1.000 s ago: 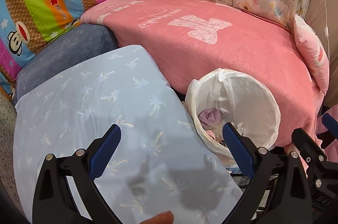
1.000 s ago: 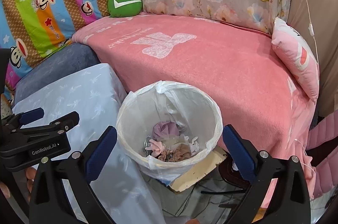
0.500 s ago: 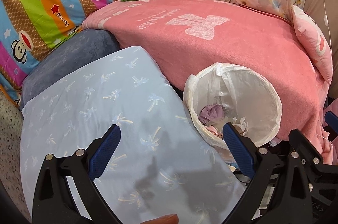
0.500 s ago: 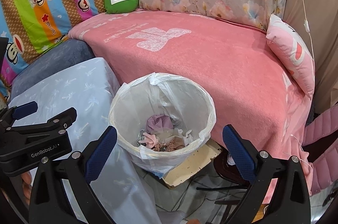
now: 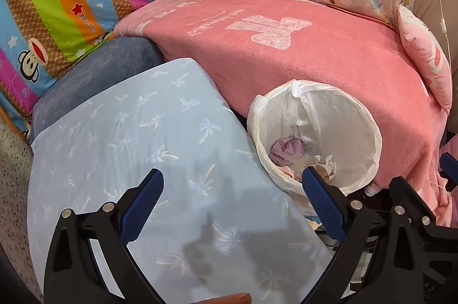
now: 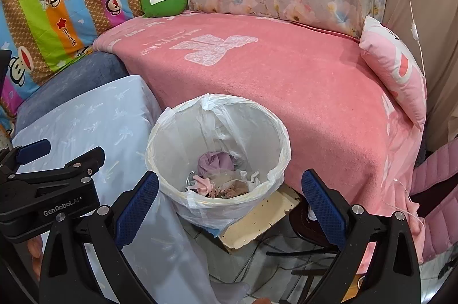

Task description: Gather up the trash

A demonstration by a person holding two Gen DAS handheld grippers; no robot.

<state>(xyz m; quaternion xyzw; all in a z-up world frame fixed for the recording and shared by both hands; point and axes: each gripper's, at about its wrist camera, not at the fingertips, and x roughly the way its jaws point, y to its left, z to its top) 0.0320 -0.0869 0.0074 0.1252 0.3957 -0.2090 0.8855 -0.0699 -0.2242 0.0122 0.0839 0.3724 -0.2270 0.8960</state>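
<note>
A white bin with a plastic liner (image 6: 177, 132) (image 5: 369, 115) stands on the floor between a pale blue cushion and a pink-covered sofa. Crumpled tissues and wrappers (image 6: 217, 178) (image 5: 289, 152) lie at its bottom. My left gripper (image 5: 232, 200) is open and empty above the blue cushion, left of the bin; it also shows in the right wrist view (image 6: 57, 155). My right gripper (image 6: 229, 203) is open and empty, its jaws spread wide on either side of the bin's near rim, above it.
The pale blue cushion (image 5: 137, 137) lies at the left. A pink blanket (image 6: 286, 69) covers the sofa seat, with a green cushion (image 6: 164, 0) at the back and a pink pillow (image 6: 392, 66) at the right. Cardboard (image 6: 257, 221) and cables lie on the floor by the bin.
Both grippers have drawn back and up a little, so the bin sits slightly farther away in both views. Both stay open and empty.
</note>
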